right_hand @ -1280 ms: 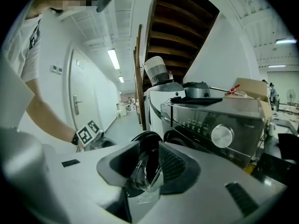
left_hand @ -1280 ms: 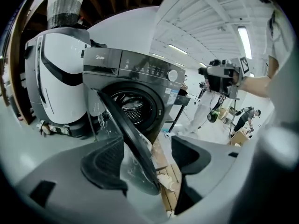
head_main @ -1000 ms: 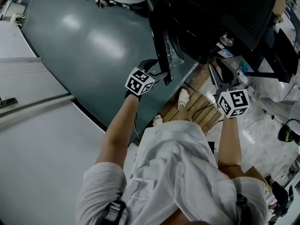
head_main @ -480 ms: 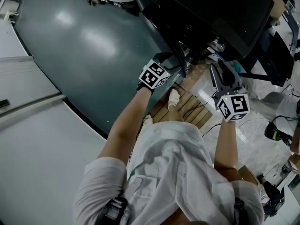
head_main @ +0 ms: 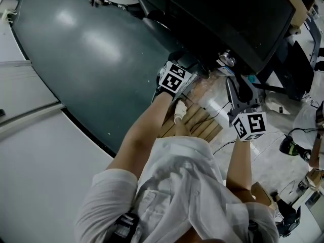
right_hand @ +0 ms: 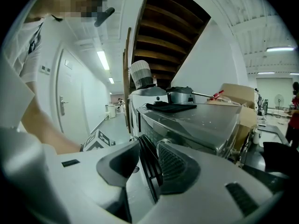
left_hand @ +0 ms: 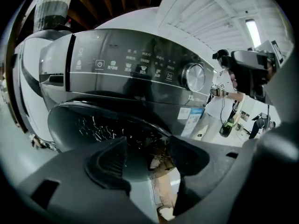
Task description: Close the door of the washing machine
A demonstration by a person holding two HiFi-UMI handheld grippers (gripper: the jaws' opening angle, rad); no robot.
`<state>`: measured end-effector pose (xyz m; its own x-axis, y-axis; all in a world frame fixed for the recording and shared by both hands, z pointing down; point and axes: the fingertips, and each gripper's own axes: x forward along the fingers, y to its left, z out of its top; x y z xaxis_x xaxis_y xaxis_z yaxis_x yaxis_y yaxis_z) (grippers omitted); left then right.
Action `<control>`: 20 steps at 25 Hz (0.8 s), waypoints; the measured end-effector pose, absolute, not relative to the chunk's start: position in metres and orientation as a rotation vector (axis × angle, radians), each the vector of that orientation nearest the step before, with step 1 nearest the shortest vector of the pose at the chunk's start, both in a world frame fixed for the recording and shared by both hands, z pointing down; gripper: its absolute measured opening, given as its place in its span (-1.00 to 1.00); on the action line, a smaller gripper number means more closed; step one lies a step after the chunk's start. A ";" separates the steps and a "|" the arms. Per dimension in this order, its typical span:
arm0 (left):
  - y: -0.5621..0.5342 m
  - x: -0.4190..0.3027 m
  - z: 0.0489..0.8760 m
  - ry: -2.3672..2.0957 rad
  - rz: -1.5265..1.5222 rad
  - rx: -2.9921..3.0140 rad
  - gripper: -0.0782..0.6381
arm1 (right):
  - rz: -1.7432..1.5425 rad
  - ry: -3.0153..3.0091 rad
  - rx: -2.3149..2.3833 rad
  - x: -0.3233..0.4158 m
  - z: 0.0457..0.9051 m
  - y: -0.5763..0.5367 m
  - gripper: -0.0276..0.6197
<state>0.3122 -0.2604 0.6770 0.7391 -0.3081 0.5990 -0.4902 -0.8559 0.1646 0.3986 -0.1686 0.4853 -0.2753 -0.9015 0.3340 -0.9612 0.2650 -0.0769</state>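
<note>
At the Machine Front: Door Close to Shut, Left Gripper Directly Before It

At the front of the washing machine (head_main: 238, 19), the dark cabinet is seen to fill the upper part of the head view, and its control panel (left_hand: 140, 71) is shown across the left gripper view. The door (left_hand: 88, 125), a round panel of dark glass, is found low on that front, lying close against the cabinet. Whether its latch has caught cannot be established.

The left gripper (left_hand: 148, 148) is placed straight before the door, directed at its lower right part. Its jaws are noted as wide apart and opening. Nothing is clamped between them, and the door's glass is seen beyond the gap. The right gripper (right_hand: 145, 155) is held off at the machine's right-hand corner, looking across the front. A thin dark rim (right_hand: 148, 171), taken to be the door's edge, is presented edge-on in line with its gap. Its jaws are apart, and no grip is evident.

The left gripper is judged the nearer. The door's face lies flat to it, so any remaining closure is expected to call for a push straight ahead, into the cabinet.
</note>
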 end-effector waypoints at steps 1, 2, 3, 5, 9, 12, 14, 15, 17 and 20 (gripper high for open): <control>-0.265 0.316 0.678 -0.651 0.824 2.614 0.00 | 0.389 -2.314 1.736 0.400 0.485 -0.170 -0.46; -0.268 0.318 0.678 -0.677 0.828 2.594 0.00 | 0.387 -2.319 1.737 0.402 0.484 -0.172 -0.46; -0.270 0.320 0.678 -0.703 0.834 2.575 0.00 | 0.384 -2.326 1.738 0.403 0.482 -0.173 -0.46; -0.272 0.323 0.678 -0.751 0.824 2.556 -0.01 | 0.375 -2.345 1.735 0.404 0.477 -0.178 -0.46; -0.274 0.327 0.678 -0.800 0.821 2.531 0.01 | 0.361 -2.373 1.712 0.404 0.469 -0.189 -0.46; -0.275 0.328 0.678 -0.802 0.837 2.513 0.02 | 0.357 -2.386 1.693 0.403 0.469 -0.197 -0.46; -0.276 0.329 0.678 -0.806 0.842 2.506 0.03 | 0.353 -2.393 1.683 0.403 0.470 -0.201 -0.46; -0.276 0.329 0.678 -0.807 0.842 2.504 0.04 | 0.352 -2.396 1.678 0.402 0.471 -0.203 -0.46; -0.275 0.331 0.679 -0.814 0.835 2.497 0.04 | 0.354 -2.395 1.669 0.402 0.471 -0.204 -0.46; -0.277 0.336 0.679 -0.831 0.833 2.483 0.05 | 0.354 -2.387 1.668 0.402 0.471 -0.206 -0.46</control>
